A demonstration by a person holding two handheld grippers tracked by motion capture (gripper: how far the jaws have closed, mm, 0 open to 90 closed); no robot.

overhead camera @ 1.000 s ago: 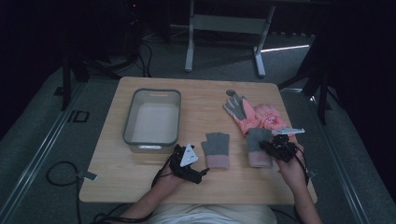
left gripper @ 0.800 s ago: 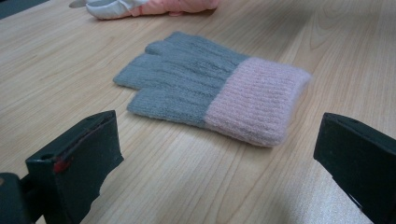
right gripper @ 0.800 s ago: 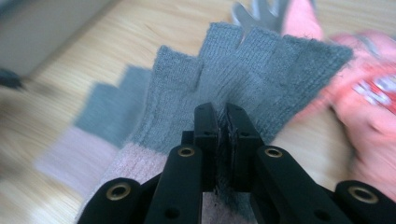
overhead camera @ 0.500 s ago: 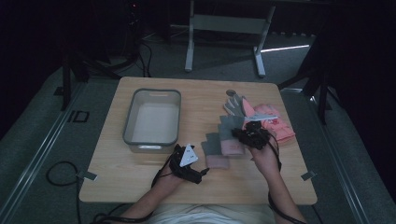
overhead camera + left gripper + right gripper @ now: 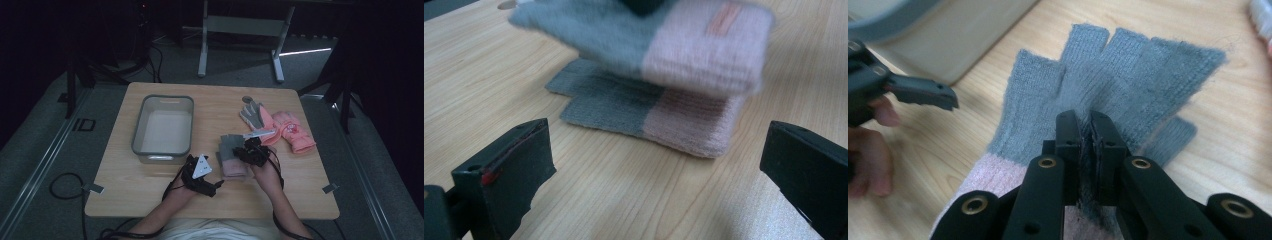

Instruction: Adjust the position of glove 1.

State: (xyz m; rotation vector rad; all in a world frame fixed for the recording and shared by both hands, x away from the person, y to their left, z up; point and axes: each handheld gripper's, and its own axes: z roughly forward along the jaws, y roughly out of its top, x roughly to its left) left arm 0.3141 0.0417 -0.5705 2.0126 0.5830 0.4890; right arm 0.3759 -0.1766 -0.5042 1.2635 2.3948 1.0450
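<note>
Now the right hand-held gripper, clamped on a grey-and-pink glove, has carried it leftward over its mate; pairing looks near; the left hand-held gripper waits, jaws apart.

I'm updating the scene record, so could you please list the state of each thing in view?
Right gripper: shut on the carried grey-pink glove.
Left gripper: open, holding nothing.
Second grey-pink glove: flat on the table, under the carried one.
Bin: upright, looks empty.
Pink gloves: lying on the table, untouched.
</note>
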